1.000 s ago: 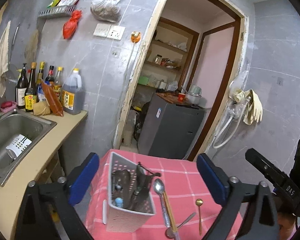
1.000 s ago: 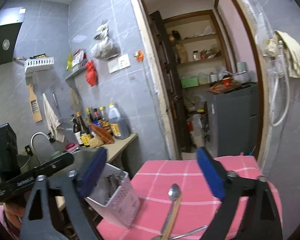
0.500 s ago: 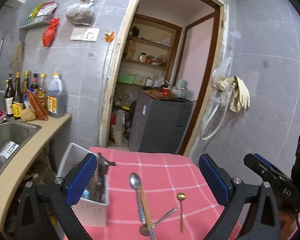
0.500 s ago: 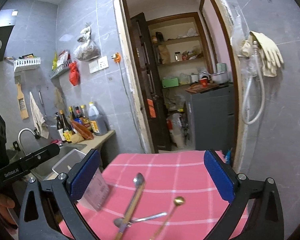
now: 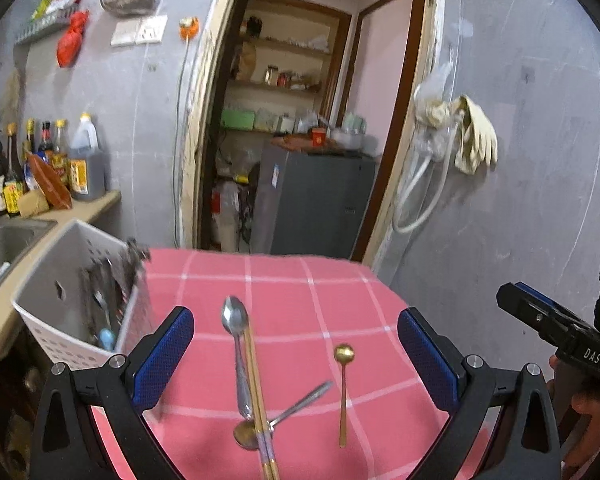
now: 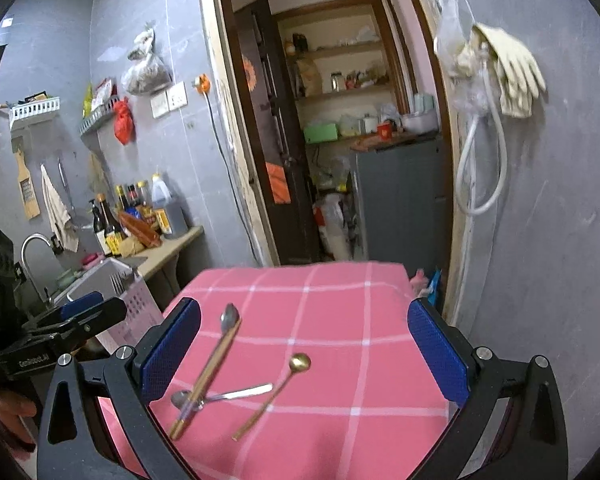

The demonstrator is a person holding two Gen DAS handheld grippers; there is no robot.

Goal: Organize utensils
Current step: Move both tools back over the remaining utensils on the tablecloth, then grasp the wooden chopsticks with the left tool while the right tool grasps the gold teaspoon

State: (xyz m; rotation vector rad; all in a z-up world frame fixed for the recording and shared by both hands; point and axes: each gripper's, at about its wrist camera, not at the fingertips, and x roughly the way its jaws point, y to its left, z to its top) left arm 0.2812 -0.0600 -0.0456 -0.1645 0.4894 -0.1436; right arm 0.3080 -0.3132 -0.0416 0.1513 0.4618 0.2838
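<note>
Utensils on pink cloth [image 5: 300, 300]: three spoons [image 5: 234, 320], one chopstick pair [image 5: 256, 380]; both grippers [image 5: 296, 354] [image 6: 304, 346] wide, empty.

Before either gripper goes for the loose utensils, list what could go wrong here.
1. The silver spoon, chopsticks and a second spoon overlap, so grabbing one may drag the others.
2. The caddy sits at the cloth's left edge; a nudge might tip it off.

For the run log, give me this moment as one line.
left gripper: open, empty | right gripper: open, empty | gold spoon, two silver spoons, chopsticks: loose on pink cloth | white caddy: holds utensils
</note>
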